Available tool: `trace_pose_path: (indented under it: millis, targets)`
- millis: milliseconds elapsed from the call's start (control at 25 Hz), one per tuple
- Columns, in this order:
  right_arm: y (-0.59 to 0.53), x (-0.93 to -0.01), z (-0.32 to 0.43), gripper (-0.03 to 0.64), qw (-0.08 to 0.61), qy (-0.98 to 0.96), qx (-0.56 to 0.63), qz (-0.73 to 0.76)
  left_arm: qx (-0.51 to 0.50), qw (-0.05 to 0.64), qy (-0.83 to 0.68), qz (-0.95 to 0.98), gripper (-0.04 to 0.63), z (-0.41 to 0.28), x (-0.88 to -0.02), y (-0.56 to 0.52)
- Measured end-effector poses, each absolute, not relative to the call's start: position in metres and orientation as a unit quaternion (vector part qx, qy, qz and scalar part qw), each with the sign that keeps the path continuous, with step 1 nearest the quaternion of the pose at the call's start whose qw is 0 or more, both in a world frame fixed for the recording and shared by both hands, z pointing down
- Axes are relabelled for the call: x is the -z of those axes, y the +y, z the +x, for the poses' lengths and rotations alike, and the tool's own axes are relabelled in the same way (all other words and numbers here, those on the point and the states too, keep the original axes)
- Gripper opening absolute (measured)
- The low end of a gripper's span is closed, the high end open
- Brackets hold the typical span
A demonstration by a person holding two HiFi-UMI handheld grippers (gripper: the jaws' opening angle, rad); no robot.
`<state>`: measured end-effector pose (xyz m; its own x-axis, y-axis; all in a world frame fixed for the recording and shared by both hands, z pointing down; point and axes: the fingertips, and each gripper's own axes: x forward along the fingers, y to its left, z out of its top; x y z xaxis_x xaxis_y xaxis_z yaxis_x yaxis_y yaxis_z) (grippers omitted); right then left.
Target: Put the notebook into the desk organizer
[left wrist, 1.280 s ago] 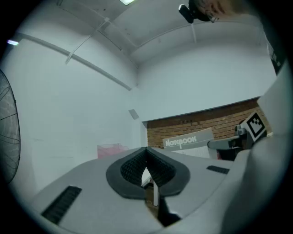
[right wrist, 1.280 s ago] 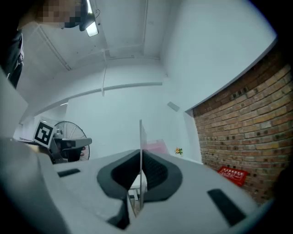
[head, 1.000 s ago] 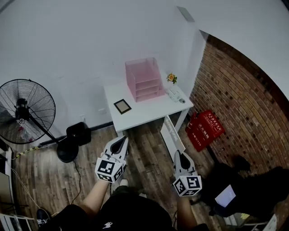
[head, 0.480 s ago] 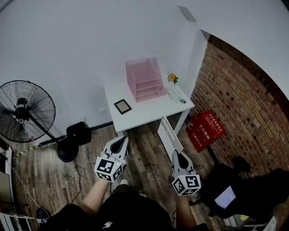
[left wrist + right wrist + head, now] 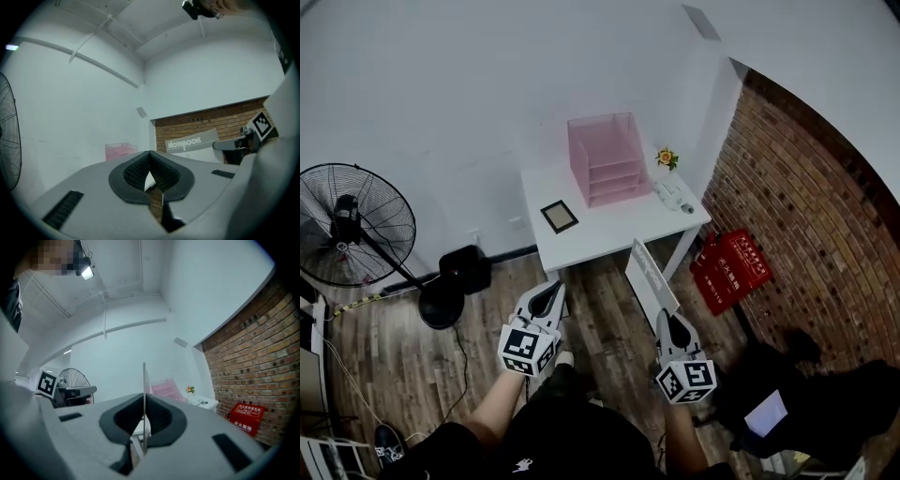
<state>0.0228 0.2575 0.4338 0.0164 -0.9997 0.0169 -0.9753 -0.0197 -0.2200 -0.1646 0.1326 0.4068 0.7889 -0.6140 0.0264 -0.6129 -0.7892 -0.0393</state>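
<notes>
The pink desk organizer [image 5: 600, 159] stands at the back of the white table [image 5: 609, 230]. My right gripper [image 5: 667, 319] is shut on the lower edge of the grey-and-white notebook [image 5: 652, 279], which stands upright in the air in front of the table. In the right gripper view the notebook [image 5: 144, 390] shows edge-on between the pads of that gripper [image 5: 144, 401], with the organizer [image 5: 163, 389] beyond. My left gripper [image 5: 551, 289] hangs shut and empty to the left. The left gripper view shows this gripper [image 5: 150, 152], the notebook's cover [image 5: 192, 143] and the organizer [image 5: 121, 151].
On the table lie a small dark picture frame [image 5: 559, 217], a little flower pot [image 5: 667, 157] and white items [image 5: 675, 195]. A standing fan [image 5: 356, 225] and a black box [image 5: 464, 270] are at the left. A red box [image 5: 736, 267] leans by the brick wall [image 5: 806, 206].
The notebook has turned a little so more of its cover faces the head camera. The table has shifted slightly up and right in the view. Both grippers stay about where they were.
</notes>
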Motion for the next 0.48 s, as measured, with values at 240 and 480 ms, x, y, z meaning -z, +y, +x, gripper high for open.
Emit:
trace_pose_path:
  millis: [240, 480]
  targets:
    - [0.231, -0.435, 0.034, 0.011, 0.069, 0.687, 0.087, -0.718, 0.014, 0.002, 0.313, -0.95, 0.002, -0.152, -0.412, 0.1]
    - [0.19, -0.438, 0.045, 0.011, 0.059, 0.68, 0.094, -0.725, 0.02, 0.001, 0.298, -0.954, 0.002, -0.133, -0.419, 0.058]
